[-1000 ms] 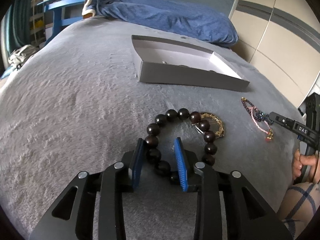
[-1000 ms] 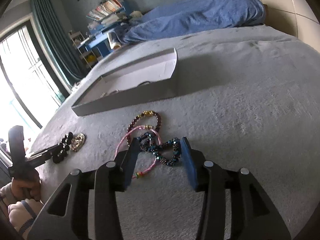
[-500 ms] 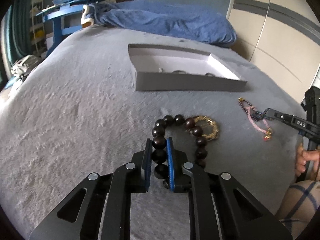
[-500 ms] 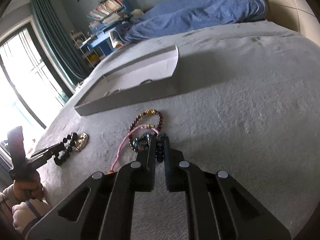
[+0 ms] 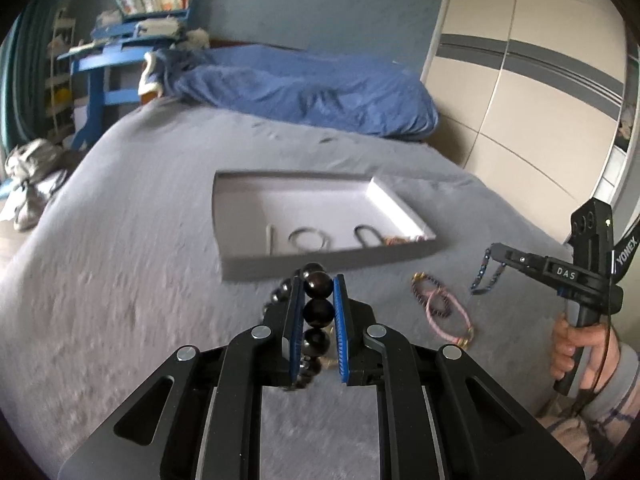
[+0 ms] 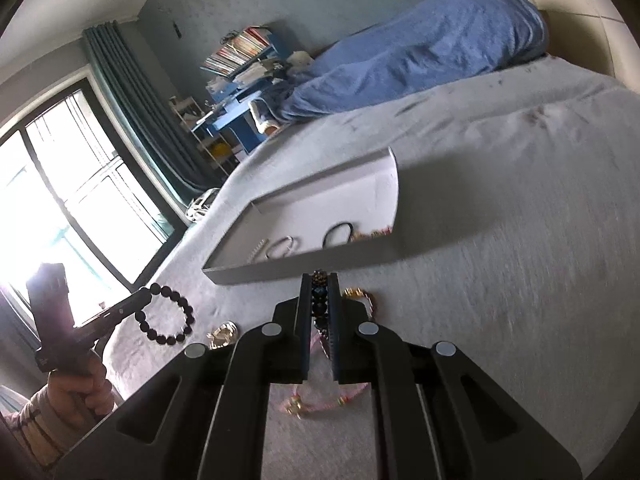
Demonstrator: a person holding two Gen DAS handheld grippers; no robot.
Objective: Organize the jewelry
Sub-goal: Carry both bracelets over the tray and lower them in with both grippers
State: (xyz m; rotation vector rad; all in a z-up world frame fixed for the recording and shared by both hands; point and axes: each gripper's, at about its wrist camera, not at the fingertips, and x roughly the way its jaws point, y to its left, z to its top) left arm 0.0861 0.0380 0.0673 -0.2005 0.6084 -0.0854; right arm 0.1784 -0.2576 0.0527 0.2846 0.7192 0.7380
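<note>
Small items in the grey tray (image 5: 320,258) are too blurred to identify.

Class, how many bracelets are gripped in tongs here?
2. The dark wooden round-bead bracelet is in the left tongs; the blue glittery beaded bracelet is in the right tongs. None seems hidden.

Both hand-held grippers hang above the grey bed: the left gripper (image 5: 317,289) clamps a dark bead bracelet (image 5: 318,312), the right gripper (image 6: 320,280) pinches a blue beaded strand (image 6: 320,300).
</note>
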